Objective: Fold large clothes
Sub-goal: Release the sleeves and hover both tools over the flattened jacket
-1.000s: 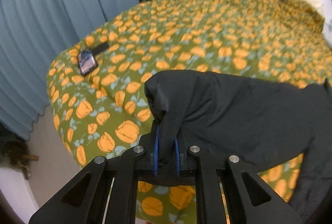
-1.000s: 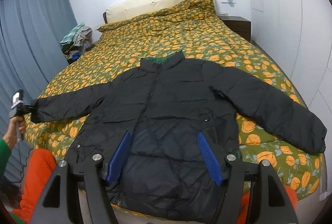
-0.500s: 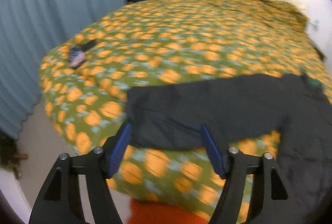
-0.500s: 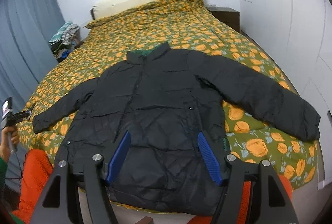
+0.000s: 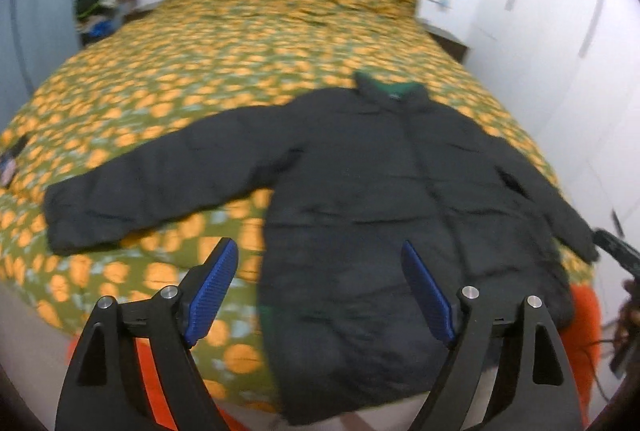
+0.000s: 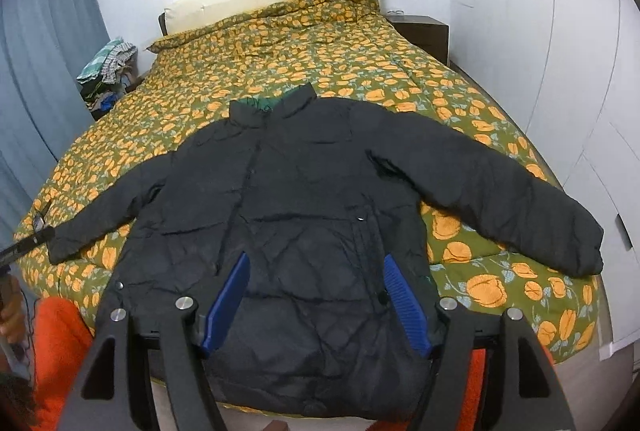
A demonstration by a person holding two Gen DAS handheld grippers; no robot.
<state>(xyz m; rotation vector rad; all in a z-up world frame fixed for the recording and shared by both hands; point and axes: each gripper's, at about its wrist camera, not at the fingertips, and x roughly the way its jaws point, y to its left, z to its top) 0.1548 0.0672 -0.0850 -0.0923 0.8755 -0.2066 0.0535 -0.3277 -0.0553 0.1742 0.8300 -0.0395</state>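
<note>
A large black puffer jacket (image 5: 384,183) lies flat, front up, on the bed with both sleeves spread and its hem hanging over the foot edge; it also shows in the right wrist view (image 6: 304,215). Its collar with green lining (image 6: 276,103) points toward the headboard. My left gripper (image 5: 320,283) is open and empty, held above the jacket's lower left side. My right gripper (image 6: 316,295) is open and empty, held above the jacket's lower front. The left sleeve cuff (image 5: 76,219) lies near the bed's left edge.
The bed (image 6: 304,43) has an orange-and-green flowered cover. A phone (image 5: 8,167) lies at its left edge. A clothes pile (image 6: 108,71) stands by the blue curtain (image 6: 40,51). A dark nightstand (image 6: 420,31) and white wardrobe (image 6: 560,31) are on the right. Orange trousers (image 6: 60,343) show below.
My left gripper opened and let go of the left sleeve cuff, which now lies flat on the bed. It then swung right toward the jacket's body. My right gripper stayed open, shifting slightly.
</note>
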